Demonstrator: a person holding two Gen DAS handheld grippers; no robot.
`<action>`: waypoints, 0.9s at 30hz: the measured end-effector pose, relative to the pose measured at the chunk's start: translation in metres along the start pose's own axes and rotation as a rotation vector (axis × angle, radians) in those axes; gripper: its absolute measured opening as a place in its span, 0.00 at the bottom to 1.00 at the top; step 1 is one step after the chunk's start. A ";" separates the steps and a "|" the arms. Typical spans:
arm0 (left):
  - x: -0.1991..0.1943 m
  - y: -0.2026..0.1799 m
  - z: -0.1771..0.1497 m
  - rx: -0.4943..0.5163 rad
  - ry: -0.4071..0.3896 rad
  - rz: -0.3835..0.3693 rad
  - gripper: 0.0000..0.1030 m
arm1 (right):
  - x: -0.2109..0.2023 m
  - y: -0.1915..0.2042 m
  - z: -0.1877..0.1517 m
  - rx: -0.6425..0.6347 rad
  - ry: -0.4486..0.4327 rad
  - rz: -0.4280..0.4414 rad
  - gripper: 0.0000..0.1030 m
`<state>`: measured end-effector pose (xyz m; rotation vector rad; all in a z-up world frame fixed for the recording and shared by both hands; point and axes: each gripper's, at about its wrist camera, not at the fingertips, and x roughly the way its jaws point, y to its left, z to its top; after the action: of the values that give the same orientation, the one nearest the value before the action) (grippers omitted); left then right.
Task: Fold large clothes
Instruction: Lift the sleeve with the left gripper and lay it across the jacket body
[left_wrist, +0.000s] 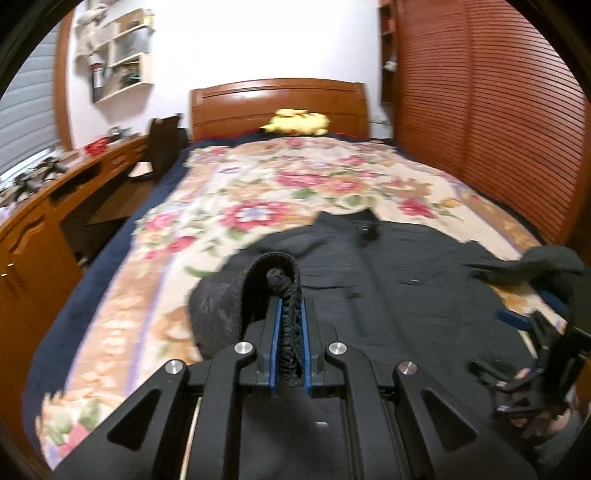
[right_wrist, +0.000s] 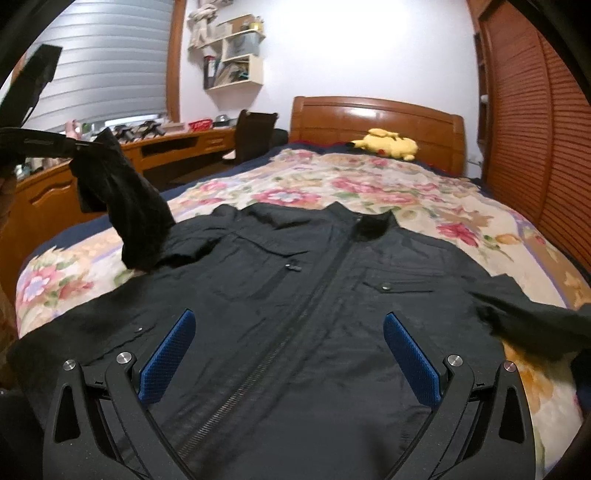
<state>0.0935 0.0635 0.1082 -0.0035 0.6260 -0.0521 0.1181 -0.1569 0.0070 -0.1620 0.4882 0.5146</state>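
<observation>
wardrobe (right_wrist: 535, 129) right, desk (right_wrist: 74, 184) left

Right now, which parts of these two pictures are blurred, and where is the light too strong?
Left wrist view: the floral bedspread and black jacket are smeared by motion, while the left gripper, shut on the sleeve cuff, stays sharp; the white wall is overexposed. Right wrist view: mostly sharper, the zipper readable, though the lifted sleeve is blurred; the wall again glares.

We identify a home bedroom: wooden-headboard bed (right_wrist: 376, 114) with floral blanket (right_wrist: 369, 192), yellow plush toy (right_wrist: 388, 144), louvred wooden wardrobe doors (right_wrist: 535, 129), long wooden desk (right_wrist: 74, 184).
</observation>
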 end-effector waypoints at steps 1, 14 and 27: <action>0.000 -0.008 -0.003 0.004 -0.002 -0.021 0.05 | -0.001 -0.003 0.000 0.003 0.000 -0.005 1.00; 0.004 -0.052 -0.077 0.010 -0.035 -0.096 0.10 | 0.000 -0.012 -0.007 0.026 0.024 -0.021 1.00; -0.016 -0.008 -0.124 -0.050 -0.056 -0.074 0.47 | 0.013 0.014 -0.004 0.002 0.045 0.054 0.98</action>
<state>0.0076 0.0580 0.0177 -0.0766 0.5711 -0.1075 0.1195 -0.1405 -0.0032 -0.1587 0.5379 0.5644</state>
